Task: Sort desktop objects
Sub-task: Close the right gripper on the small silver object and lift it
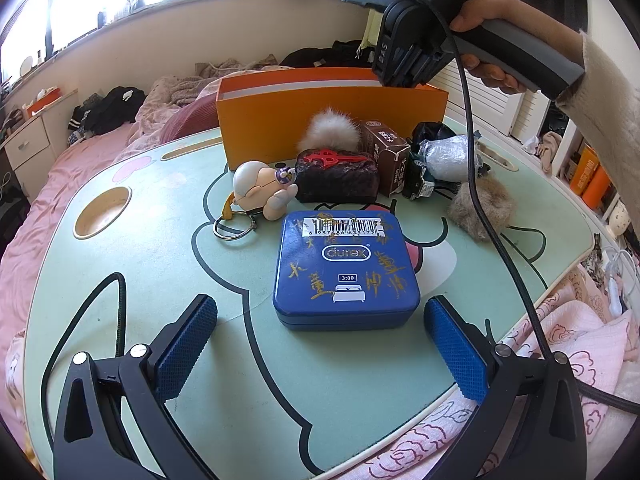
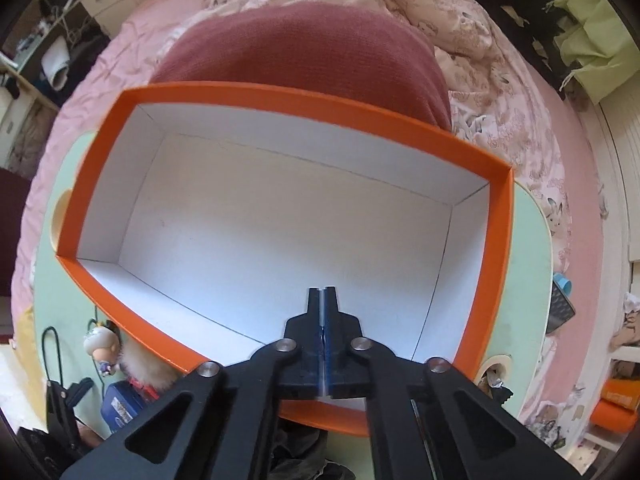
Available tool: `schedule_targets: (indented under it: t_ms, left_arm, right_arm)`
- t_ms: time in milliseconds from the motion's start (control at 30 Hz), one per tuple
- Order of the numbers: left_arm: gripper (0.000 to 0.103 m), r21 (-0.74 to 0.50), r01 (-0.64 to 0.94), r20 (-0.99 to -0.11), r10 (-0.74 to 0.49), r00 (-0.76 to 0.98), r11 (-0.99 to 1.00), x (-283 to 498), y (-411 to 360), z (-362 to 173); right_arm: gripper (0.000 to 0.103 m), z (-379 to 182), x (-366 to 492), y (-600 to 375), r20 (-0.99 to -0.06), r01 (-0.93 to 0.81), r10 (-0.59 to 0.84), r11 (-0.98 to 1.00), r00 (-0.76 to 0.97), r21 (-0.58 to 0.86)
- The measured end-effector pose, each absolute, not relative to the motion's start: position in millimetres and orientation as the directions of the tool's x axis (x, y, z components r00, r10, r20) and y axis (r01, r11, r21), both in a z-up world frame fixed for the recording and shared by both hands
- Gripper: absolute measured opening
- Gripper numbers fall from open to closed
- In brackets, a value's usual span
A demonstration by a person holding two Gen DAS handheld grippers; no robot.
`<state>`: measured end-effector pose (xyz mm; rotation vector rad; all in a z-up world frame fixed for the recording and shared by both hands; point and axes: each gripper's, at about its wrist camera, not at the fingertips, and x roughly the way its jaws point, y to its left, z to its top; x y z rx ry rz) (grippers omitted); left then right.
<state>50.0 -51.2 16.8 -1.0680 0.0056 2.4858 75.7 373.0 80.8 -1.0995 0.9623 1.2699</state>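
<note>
Left tool point(image 1: 320, 320): jaws spread wide, low over the near part of the worktop point(image 1: 140, 272), one blue pad on each side of the blue tin point(image 1: 346, 268), neither pad touching it. The tin lies flat at the near centre of the worktop, lid up, with a barcode sticker at its far edge.

Handling, by judgement: the tin looks rigid, with smooth painted walls and rounded corners, so likely slippery but not fragile; its weight cannot be told. The best hold is across the left and right side walls, pads flat on the straight runs and below the lid seam, so that the lid is not lifted alone.

Right tool point(image 2: 323, 300): jaws closed together, nothing between them, hanging over the open orange box point(image 2: 496, 256), whose white interior shows no contents. The box stands at the far side of the worktop.

Between tin and box: a figurine keychain point(image 1: 262, 188) to the left, a dark pouch point(image 1: 338, 180), a white pompom point(image 1: 332, 128), a brown carton point(image 1: 390, 156) and a brown fur ball point(image 1: 480, 208) to the right. The soft items should compress; the carton may crush.
</note>
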Motion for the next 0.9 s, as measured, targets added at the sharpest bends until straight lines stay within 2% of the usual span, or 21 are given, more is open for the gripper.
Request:
schedule_targets:
  t_ms: [300, 433, 533, 567, 600, 733, 833, 900]
  left_arm:
    - [0.103, -0.162, -0.395, -0.692, 0.389, -0.607, -0.904, 50, -50, 17]
    - [0.103, -0.16, -0.398, -0.693, 0.391, -0.606, -0.903, 51, -50, 17]
    - [0.103, -0.16, -0.401, -0.692, 0.392, -0.606, -0.902, 51, -50, 17]
    - [0.103, -0.16, -0.401, -0.692, 0.392, -0.606, -0.902, 51, -50, 17]
    - [0.103, -0.159, -0.403, -0.692, 0.393, -0.605, -0.901, 51, -50, 17]
    - [0.103, -0.159, -0.405, -0.692, 0.394, -0.604, -0.9, 51, -50, 17]
    - [0.103, -0.153, -0.409, -0.692, 0.393, -0.606, -0.9, 51, -49, 18]
    - [0.103, -0.157, -0.41, -0.692, 0.396, -0.603, -0.899, 51, -49, 18]
  right_arm:
    - [0.001, 116, 74, 363, -0.941, -0.998, 0.338, -0.042, 0.026, -0.043]
    - [0.002, 121, 80, 364, -0.951, -0.999, 0.308, -0.046, -0.023, 0.009]
    - [0.017, 112, 90, 376, -0.968, -0.998, 0.243, -0.027, -0.068, 0.063]
    - [0.026, 109, 92, 380, -0.971, -0.998, 0.232, -0.012, -0.057, 0.056]
    - [0.029, 105, 94, 383, -0.976, -0.999, 0.215, 0.004, -0.041, 0.043]
    - [0.03, 83, 98, 395, -0.992, -0.997, 0.111, 0.03, -0.064, 0.068]
    - [0.027, 70, 90, 398, -0.996, -0.999, 0.079, 0.012, 0.038, -0.037]
    - [0.031, 59, 86, 400, -0.998, -0.999, 0.052, 0.004, 0.042, -0.042]
